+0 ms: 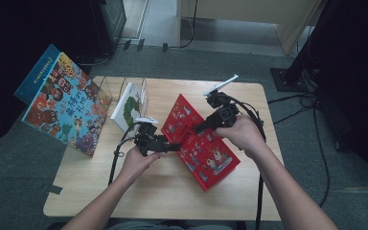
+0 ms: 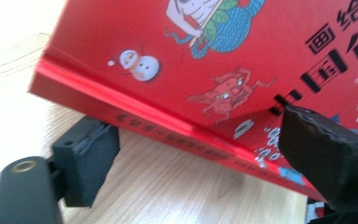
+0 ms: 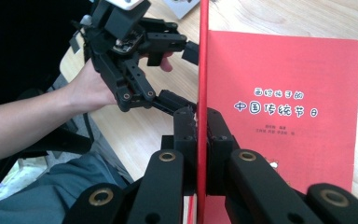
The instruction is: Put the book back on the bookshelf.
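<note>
Presently, the red book (image 1: 199, 139) lies near the middle of the wooden table (image 1: 163, 191), its spine side toward the person's left hand and its front cover raised. In the right gripper view the cover stands on edge as a thin red line, with the opened title page lying flat beside it on the table.

The right gripper (image 1: 202, 127) is clamped on that raised cover: in the right gripper view its two black jaws press against the cover from both sides, close together, with nothing else between them. The right hand (image 1: 242, 134) holds this gripper above the book's upper half.

The left gripper (image 1: 172, 146) is at the book's spine edge, held by the left hand (image 1: 136, 163). Its jaws stand wide apart. In the left gripper view one jaw sits low beside the spine, over the table surface and clear of the book; the other lies over the printed cover near the black lettering. Whether that second jaw touches the cover cannot be told. The pads do not pinch the book.

Farther left on the table, a white and green book (image 1: 128, 108) stands in a clear stand (image 1: 146, 91). A large colourful picture book (image 1: 64, 108) leans at the table's left corner, well apart from both grippers.
</note>
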Demonstrator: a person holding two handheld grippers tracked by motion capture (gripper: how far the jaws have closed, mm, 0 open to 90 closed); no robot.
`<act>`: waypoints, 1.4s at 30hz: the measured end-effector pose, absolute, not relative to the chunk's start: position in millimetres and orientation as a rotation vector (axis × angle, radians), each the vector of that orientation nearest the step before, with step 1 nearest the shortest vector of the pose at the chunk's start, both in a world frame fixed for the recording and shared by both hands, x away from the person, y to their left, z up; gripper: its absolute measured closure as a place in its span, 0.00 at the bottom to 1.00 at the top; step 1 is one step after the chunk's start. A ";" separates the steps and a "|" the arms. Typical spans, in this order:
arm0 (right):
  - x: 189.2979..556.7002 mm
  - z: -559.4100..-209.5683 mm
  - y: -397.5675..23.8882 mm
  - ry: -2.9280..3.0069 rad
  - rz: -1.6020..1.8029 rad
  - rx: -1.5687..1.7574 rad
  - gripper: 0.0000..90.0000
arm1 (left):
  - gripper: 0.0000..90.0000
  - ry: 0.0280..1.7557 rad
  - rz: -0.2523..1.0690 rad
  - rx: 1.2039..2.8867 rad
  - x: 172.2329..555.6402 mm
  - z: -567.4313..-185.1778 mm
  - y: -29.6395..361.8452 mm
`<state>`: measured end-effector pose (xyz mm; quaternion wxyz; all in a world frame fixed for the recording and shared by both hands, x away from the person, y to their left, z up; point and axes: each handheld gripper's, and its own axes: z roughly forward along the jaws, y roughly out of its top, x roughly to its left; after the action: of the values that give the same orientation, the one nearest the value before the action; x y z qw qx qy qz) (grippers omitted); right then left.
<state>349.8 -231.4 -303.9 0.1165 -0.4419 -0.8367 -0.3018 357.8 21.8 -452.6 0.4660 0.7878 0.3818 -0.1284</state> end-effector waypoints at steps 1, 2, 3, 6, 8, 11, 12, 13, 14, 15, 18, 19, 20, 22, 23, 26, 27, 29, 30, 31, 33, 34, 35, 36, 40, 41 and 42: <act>349.4 -304.8 -232.0 -2.449 -0.894 -1.287 0.96 | 0.12 0.933 -0.320 1.933 357.9 -452.6 22.0; 348.6 -305.8 -232.2 -2.446 -0.905 -1.279 0.96 | 0.10 0.936 -0.327 1.919 358.0 -452.4 21.7; 348.2 -307.1 -232.9 -2.440 -0.921 -1.270 0.96 | 0.07 0.936 -0.331 1.905 358.4 -451.5 21.7; 346.4 -307.7 -236.0 -2.427 -0.975 -1.226 0.97 | 0.02 0.904 -0.351 1.853 361.1 -443.7 25.5; 345.0 -305.6 -240.4 -2.435 -1.031 -1.175 0.98 | 0.02 0.846 -0.303 1.881 360.2 -434.1 27.3; 341.9 -306.0 -244.2 -2.460 -1.100 -1.087 0.98 | 0.03 0.814 -0.198 1.905 357.4 -419.9 31.2; 341.8 -306.5 -246.0 -2.447 -1.131 -1.072 0.98 | 0.05 0.803 -0.177 1.902 356.4 -416.5 33.3; 342.6 -307.9 -248.0 -2.430 -1.158 -1.066 0.99 | 0.07 0.783 -0.167 1.895 355.5 -414.3 36.1; 343.3 -309.8 -249.8 -2.405 -1.176 -1.059 0.99 | 0.10 0.765 -0.162 1.875 354.0 -412.5 39.3; 343.5 -312.0 -251.7 -2.383 -1.196 -1.046 0.99 | 0.14 0.750 -0.156 1.850 352.3 -410.9 42.8; 342.3 -320.3 -256.6 -2.345 -1.261 -1.000 0.99 | 0.35 0.718 -0.211 1.721 354.0 -409.1 61.1; 341.5 -323.4 -257.0 -2.343 -1.294 -0.975 0.99 | 0.41 0.702 -0.245 1.678 356.0 -409.1 66.8; 339.6 -324.9 -255.9 -2.363 -1.308 -0.945 0.99 | 0.48 0.688 -0.265 1.647 357.1 -408.2 71.3; 339.6 -326.3 -253.4 -2.386 -1.301 -0.920 0.98 | 0.56 0.653 -0.268 1.641 357.4 -403.5 77.2; 341.0 -327.2 -253.2 -2.385 -1.297 -0.914 0.98 | 0.60 0.630 -0.273 1.656 358.1 -401.2 79.5; 344.4 -330.2 -251.0 -2.462 -1.231 -0.903 0.89 | 0.74 0.535 -0.225 1.732 353.2 -390.5 80.4; 346.1 -332.5 -249.3 -2.489 -1.186 -0.895 0.86 | 0.77 0.500 -0.208 1.766 350.9 -386.4 78.5; 349.0 -337.6 -248.4 -2.521 -1.141 -0.889 0.82 | 0.83 0.432 -0.176 1.833 345.8 -378.6 75.0; 350.3 -339.5 -249.1 -2.513 -1.135 -0.880 0.79 | 0.86 0.429 -0.173 1.848 344.4 -375.7 74.0; 351.6 -340.6 -250.3 -2.512 -1.133 -0.881 0.78 | 0.87 0.427 -0.165 1.862 342.8 -373.1 73.1; 353.3 -341.5 -251.6 -2.486 -1.151 -0.881 0.77 | 0.88 0.418 -0.139 1.880 341.0 -367.5 73.3; 354.2 -341.7 -252.1 -2.485 -1.168 -0.874 0.76 | 0.88 0.424 -0.130 1.886 340.4 -364.7 73.5; 354.6 -341.8 -252.4 -2.486 -1.186 -0.872 0.75 | 0.88 0.416 -0.116 1.895 339.9 -362.5 73.5; 355.4 -342.2 -252.5 -2.493 -1.200 -0.857 0.75 | 0.88 0.415 -0.102 1.903 339.2 -360.4 73.5; 355.1 -344.8 -251.8 -2.502 -1.218 -0.779 0.71 | 0.89 0.395 -0.080 1.933 336.2 -355.9 74.8; 355.2 -345.4 -252.2 -2.497 -1.215 -0.760 0.70 | 0.89 0.394 -0.079 1.930 335.2 -355.3 75.4; 355.2 -345.6 -252.8 -2.493 -1.220 -0.754 0.69 | 0.89 0.388 -0.077 1.933 334.7 -354.6 76.4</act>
<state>355.2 -252.8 -345.6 0.1324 -0.2597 -0.8592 -0.4206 334.7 76.4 -354.6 0.5517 0.8171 0.1640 -0.0326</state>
